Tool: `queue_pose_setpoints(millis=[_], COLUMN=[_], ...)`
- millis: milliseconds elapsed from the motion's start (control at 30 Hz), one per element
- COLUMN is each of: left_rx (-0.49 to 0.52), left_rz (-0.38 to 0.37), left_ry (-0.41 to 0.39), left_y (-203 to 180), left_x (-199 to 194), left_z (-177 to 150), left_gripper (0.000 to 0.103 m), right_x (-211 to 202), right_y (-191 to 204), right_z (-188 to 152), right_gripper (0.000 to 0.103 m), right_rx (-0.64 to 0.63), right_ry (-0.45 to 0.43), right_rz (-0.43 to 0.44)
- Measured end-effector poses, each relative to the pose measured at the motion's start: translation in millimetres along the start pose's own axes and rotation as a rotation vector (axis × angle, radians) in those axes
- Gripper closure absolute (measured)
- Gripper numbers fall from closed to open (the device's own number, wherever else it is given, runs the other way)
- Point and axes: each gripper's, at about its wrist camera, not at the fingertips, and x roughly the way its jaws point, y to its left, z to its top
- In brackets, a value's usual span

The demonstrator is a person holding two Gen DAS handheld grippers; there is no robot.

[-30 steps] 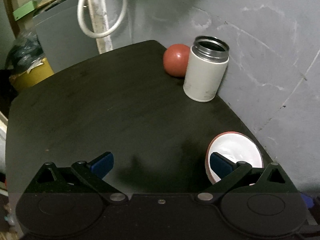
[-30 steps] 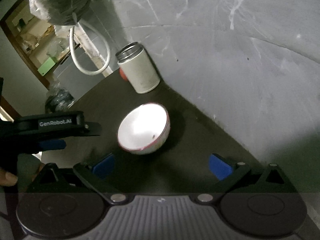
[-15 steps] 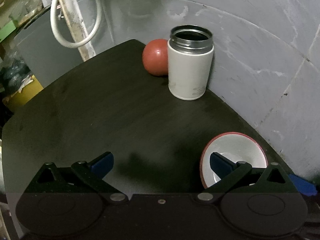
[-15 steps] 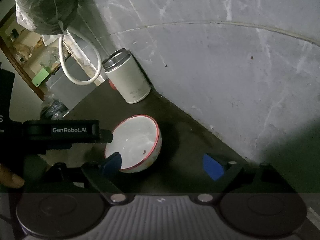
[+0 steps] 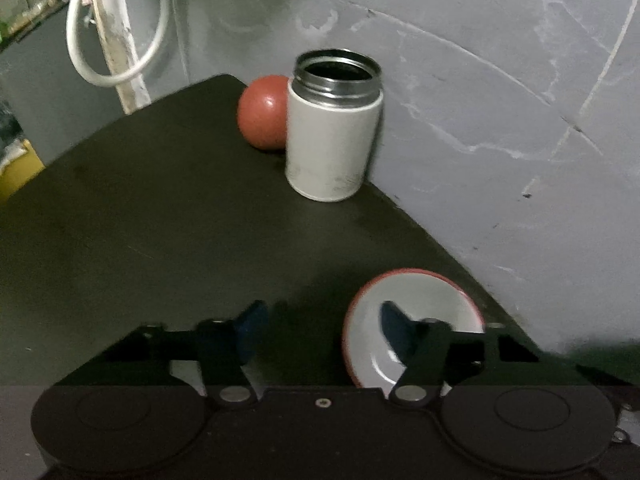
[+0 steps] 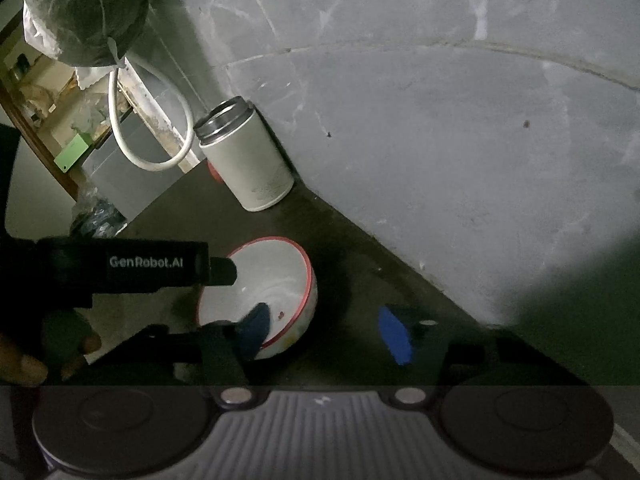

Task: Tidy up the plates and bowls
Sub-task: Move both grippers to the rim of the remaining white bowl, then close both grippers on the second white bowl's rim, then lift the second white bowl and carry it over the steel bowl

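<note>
left wrist: left gripper [image 5: 320, 330] closing, one finger inside the red-rimmed bowl [image 5: 424, 300] near dark table [image 5: 160, 220] edge, rim between, not yet pinched | right wrist: right gripper [image 6: 326, 332] closing astride the bowl's [image 6: 276, 272] wall, pads apart

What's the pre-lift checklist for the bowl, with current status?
1. Bowl upright on table: ok.
2. Left gripper straddles the near rim, one finger inside: ok.
3. Right gripper straddles the opposite rim, one finger inside: ok.
4. Both sets of jaws pressing the rim: not ok, closing now, gaps visible.
5. Flask and red ball clear of bowl: ok.
6. Bowl's underside free: cannot tell.
</note>
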Motion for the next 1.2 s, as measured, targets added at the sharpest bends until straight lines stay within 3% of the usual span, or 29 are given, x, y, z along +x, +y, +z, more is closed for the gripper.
queue_pose_setpoints(millis=[167,400,1200], left_rx=[-0.030,-0.061,-0.132], left_rz=[-0.042,-0.072,-0.078], left_ry=[0.029,0.054,0.011], left_y=[1,2,12], left_x=[4,5,-20], left_z=[-4,-11,-19], left_gripper=[0.073,0.097,0.098], right_x=[3,7,6], right_y=[5,10,21], right_z=[2,6,6], right_gripper=[0.064,0.077,0.083], right_rx=[-0.020,-0.033,-0.086], right_ry=[0.004,0.018,0.033], right_rz=[0.018,0.028,0.048])
